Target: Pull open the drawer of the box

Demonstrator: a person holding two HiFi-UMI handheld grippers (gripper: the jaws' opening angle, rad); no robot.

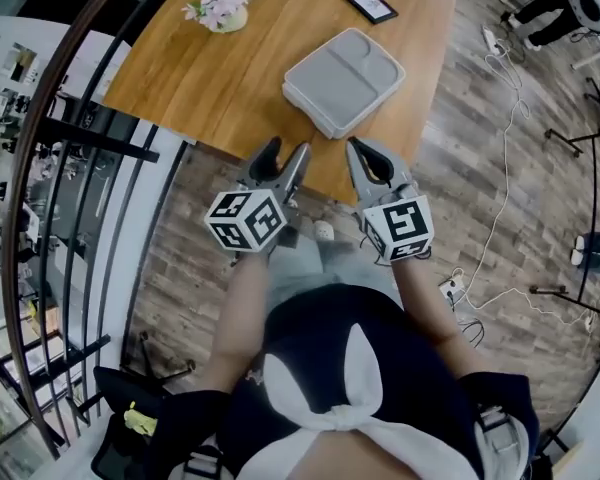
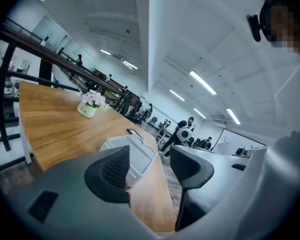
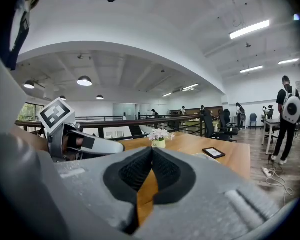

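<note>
The pale grey box [image 1: 343, 80] lies flat on the wooden table [image 1: 210, 98], near its front edge; I cannot make out a drawer front. My left gripper [image 1: 285, 153] hovers over the table's front edge, just short of the box's near left corner, and touches nothing. In the left gripper view its jaws stand wide apart, the box [image 2: 137, 154] showing between them a little way ahead. My right gripper [image 1: 360, 153] is just short of the box's near corner. In the right gripper view its pads [image 3: 140, 171] meet with nothing between them.
A pot of pink flowers [image 1: 225, 8] stands at the table's far left and a dark tablet [image 1: 371, 5] at the back. A black railing [image 1: 70, 168] runs left of the table. Cables [image 1: 500, 208] lie on the floor at right. People stand far off [image 3: 290, 109].
</note>
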